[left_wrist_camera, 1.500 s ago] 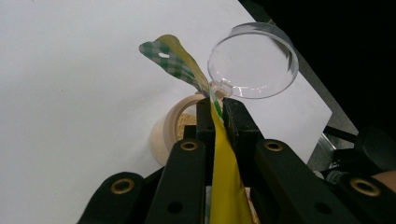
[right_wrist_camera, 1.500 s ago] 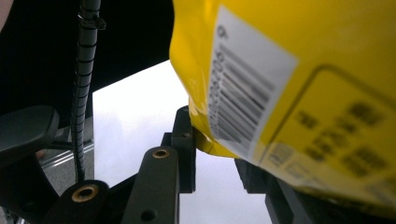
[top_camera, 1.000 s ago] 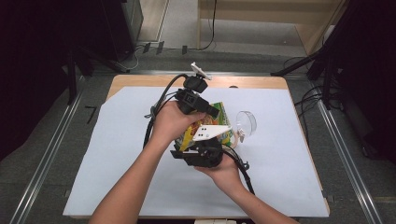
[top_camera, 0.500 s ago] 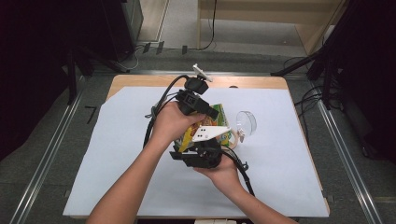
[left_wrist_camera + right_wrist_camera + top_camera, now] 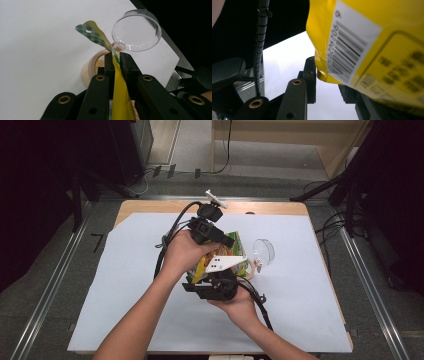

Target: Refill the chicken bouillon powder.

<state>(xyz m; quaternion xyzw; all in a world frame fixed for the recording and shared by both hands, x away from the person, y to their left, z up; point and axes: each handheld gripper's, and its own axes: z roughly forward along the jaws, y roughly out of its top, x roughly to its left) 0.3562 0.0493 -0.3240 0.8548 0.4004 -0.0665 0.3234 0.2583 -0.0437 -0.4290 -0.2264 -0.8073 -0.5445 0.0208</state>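
While both our hands meet over the middle of the white sheet (image 5: 125,285), we hold a yellow pouch (image 5: 120,97) between them. Our left gripper (image 5: 115,56) pinches its flat upper edge, the checked green corner (image 5: 91,33) rising just past the fingertips, long axis running along the jaws. Our right gripper (image 5: 329,75) has the barcode end between its jaws; we cannot tell whether it clamps. Beyond the left fingertips sit a tan jar (image 5: 96,63) and its clear lid (image 5: 136,30), near the sheet's edge.
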